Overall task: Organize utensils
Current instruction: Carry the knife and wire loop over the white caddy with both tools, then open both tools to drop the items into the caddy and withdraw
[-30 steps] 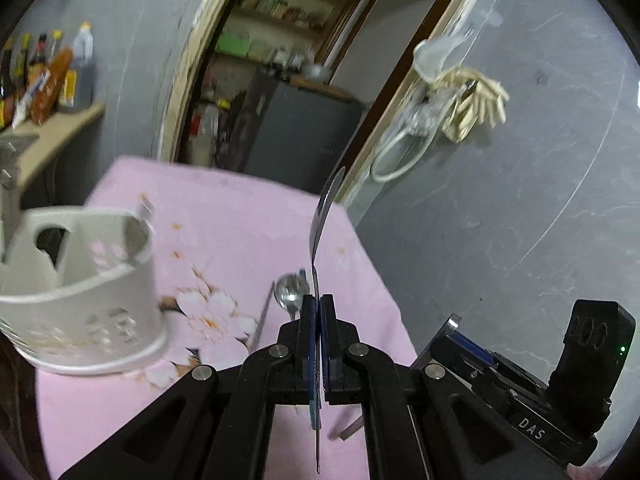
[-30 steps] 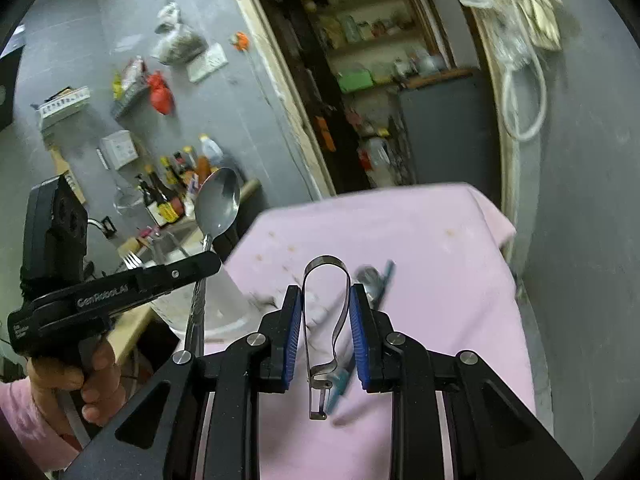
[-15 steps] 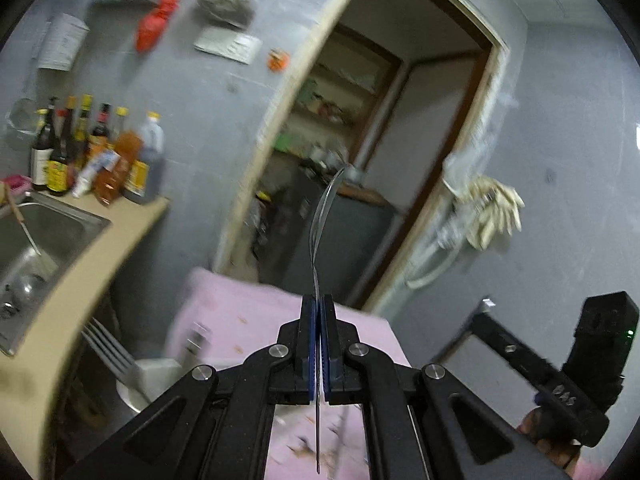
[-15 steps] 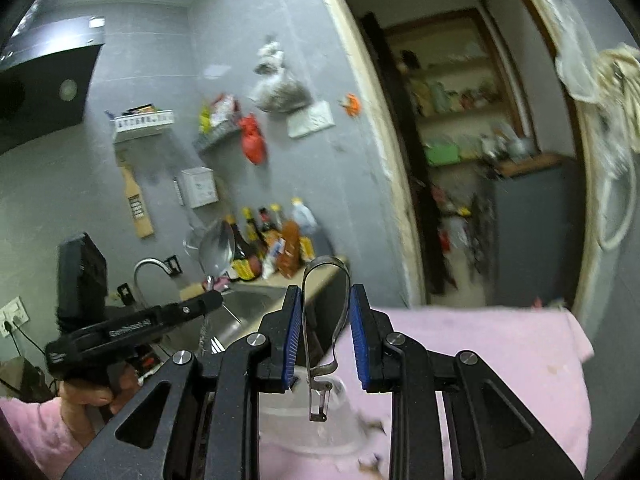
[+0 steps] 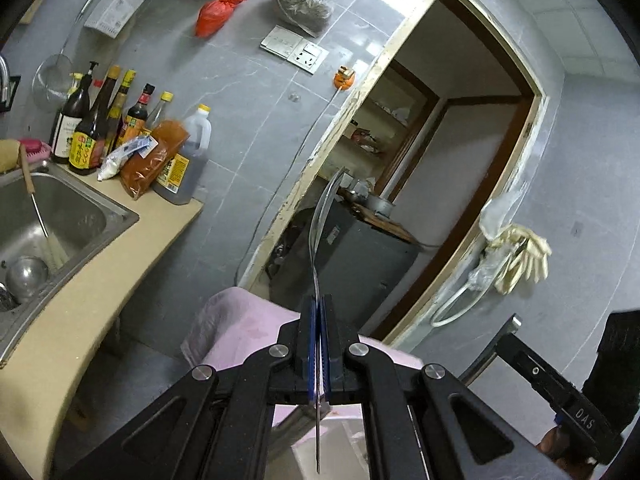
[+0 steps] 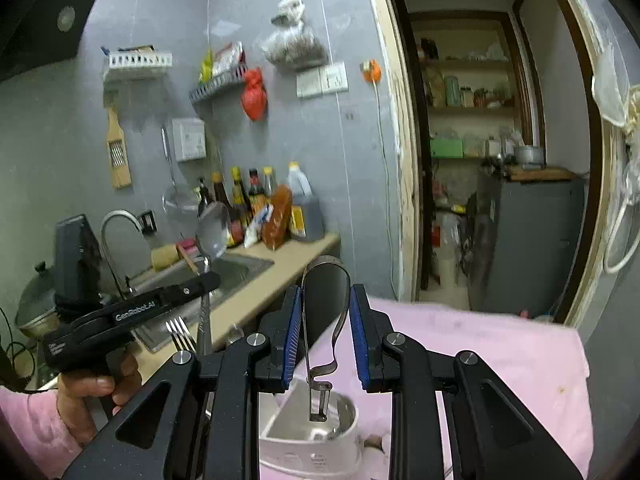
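Note:
My left gripper [image 5: 319, 344] is shut on a steel spoon [image 5: 323, 224], seen edge-on, bowl end up. In the right wrist view the same left gripper [image 6: 202, 280] holds the spoon [image 6: 213, 229] upright above the counter edge. My right gripper [image 6: 325, 334] is shut on a looped steel peeler [image 6: 324, 320], whose blade end hangs over the white utensil holder [image 6: 316, 446] on the pink tablecloth [image 6: 480, 344]. A fork [image 6: 180, 332] stands up left of the holder.
A sink [image 5: 52, 216] and counter with several sauce bottles [image 5: 116, 120] lie to the left. A doorway [image 6: 500, 160] with shelves and a grey cabinet [image 6: 528, 236] is behind the table. Gloves [image 5: 516, 256] hang on the right wall.
Both grippers have risen and tilted up from the table; the views now show wall and doorway. The peeler now hangs over the white holder. Both grips are unchanged.

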Available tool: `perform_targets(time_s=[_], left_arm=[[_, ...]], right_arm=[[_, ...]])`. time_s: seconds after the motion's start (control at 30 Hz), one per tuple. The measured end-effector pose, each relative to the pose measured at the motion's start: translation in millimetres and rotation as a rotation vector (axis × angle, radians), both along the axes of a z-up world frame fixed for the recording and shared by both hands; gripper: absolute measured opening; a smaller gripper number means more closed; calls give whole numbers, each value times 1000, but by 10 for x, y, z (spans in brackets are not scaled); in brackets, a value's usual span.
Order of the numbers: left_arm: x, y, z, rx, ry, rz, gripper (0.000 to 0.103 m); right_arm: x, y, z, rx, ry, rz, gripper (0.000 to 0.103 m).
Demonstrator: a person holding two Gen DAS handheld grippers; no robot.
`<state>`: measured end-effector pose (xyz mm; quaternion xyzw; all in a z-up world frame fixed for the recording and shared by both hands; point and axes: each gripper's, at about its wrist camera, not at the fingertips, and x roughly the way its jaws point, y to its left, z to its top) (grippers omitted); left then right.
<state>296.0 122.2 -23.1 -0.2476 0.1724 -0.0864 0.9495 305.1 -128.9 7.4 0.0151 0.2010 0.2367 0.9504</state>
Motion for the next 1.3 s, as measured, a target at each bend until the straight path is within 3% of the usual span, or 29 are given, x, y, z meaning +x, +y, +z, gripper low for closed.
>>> perform_targets(time_s=[0.3,0.57,0.73,0.8,0.87,0.93,1.03,1.1,1.17,1.23,1.3], left_arm=[[-182,-156,-297,114,-26,83,3],[-323,-266,-346,199,12,57,3],[-418,-278,-339,221,79,44,4],[-459,-292,-308,234,100,35,10],[-512,-308,-267,237,101,32,33],[-576,-329,-207,227,88,41,47],[-634,-414,-112,221,90,50,47],[-665,-514,-44,232,87,57,53],[-707,-657,37,246,76,63,70],[-749,-818,114,256,65,76,81],[-792,-985,171,266,56,89,90]], right_arm=[[55,136,-325,-49,71,17,22],[87,115,-439,-36,148,44,22],[24,-32,-390,32,150,44,38],[-18,-126,-339,58,138,23,38],[-77,-273,-274,88,119,-12,44],[-144,-447,-207,105,95,-49,53],[-242,-701,-107,102,56,-102,67],[-328,-898,-45,87,21,-145,76],[-397,-1077,7,71,-11,-182,93],[-468,-1260,61,56,-45,-220,101],[-521,-1431,76,34,-65,-249,101]])
